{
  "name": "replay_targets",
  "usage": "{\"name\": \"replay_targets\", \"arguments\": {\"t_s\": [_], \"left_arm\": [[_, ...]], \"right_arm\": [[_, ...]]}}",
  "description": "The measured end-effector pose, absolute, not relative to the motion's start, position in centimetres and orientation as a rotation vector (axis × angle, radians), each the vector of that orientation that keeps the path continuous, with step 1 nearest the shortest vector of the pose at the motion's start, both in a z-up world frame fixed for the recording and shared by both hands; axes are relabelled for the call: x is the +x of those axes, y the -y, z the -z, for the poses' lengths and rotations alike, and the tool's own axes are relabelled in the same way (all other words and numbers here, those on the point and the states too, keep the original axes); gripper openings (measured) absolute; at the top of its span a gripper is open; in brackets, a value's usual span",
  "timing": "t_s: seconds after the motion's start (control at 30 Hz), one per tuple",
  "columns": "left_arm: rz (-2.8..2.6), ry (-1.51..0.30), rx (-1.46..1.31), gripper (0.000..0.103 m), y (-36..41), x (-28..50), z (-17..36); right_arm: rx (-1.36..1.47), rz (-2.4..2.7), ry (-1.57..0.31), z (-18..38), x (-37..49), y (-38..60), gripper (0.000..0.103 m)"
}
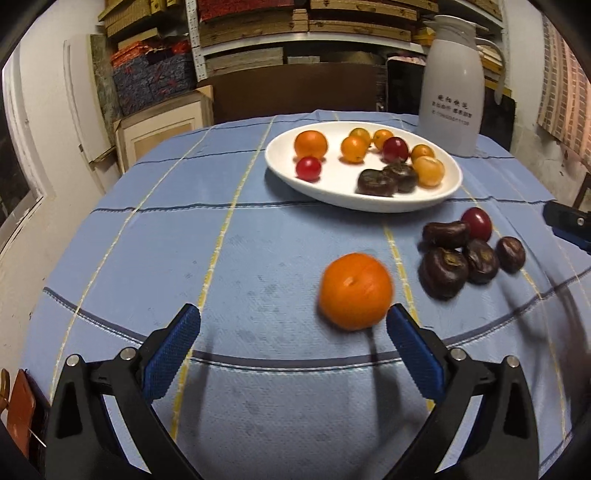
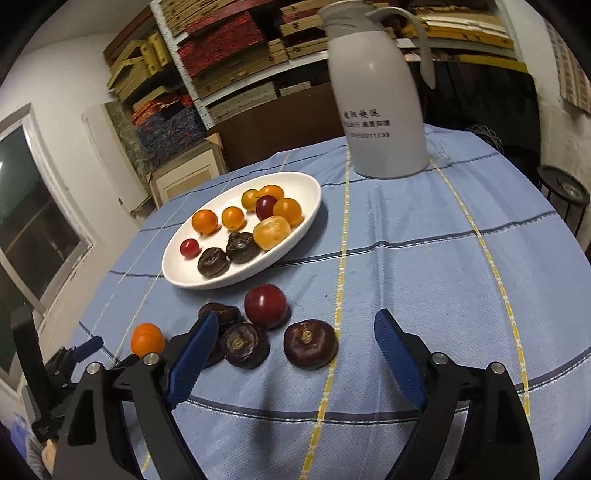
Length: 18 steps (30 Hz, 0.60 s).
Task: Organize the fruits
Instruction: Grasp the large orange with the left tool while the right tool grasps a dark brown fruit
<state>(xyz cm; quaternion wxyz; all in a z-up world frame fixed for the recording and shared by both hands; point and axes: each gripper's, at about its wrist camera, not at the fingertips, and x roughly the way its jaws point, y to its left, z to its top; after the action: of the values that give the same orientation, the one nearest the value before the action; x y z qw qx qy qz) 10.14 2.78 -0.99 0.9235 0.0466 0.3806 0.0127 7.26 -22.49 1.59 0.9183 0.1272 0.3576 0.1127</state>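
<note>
Orange (image 1: pixel 355 290) lay on desk (image 1: pixel 258 251) just ahead-right of left tool (image 1: pixel 293 323), touching right finger; jaws spread, nothing pinched.

Number "15890011139" on white jug (image 2: pixel 380 110)

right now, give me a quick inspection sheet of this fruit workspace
surface: round table under a blue striped cloth, lightly stained near the front.
job's things: white oval plate holding orange, red and dark brown fruits; loose orange fruit, loose red fruit and four dark brown water chestnuts on the cloth.
clutter: white thermos jug behind the plate.
grippers: left tongs open, the orange fruit near their right finger; right tongs open over the chestnuts.
cables: nothing seen.
surroundings: shelves of stacked boxes, window at left.
</note>
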Motion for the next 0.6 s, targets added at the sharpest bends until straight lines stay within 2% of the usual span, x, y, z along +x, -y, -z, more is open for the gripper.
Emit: {"name": "replay_targets", "arguments": {"t_s": [0.33, 0.5, 0.6], "left_arm": [[0.075, -0.796, 0.037, 0.099, -2.5, 10.5, 1.2], [0.109, -0.763, 0.092, 0.098, -0.8, 10.5, 1.0], [0.124, -0.750, 0.132, 0.090, 0.2, 10.8, 1.0]], "right_arm": [[0.243, -0.227, -0.744, -1.3, 7.2, 22.4, 0.087], [0.231, -0.221, -0.747, -1.2, 7.2, 22.3, 0.087], [0.229, -0.219, -0.753, -1.1, 7.3, 22.3, 0.087]]}}
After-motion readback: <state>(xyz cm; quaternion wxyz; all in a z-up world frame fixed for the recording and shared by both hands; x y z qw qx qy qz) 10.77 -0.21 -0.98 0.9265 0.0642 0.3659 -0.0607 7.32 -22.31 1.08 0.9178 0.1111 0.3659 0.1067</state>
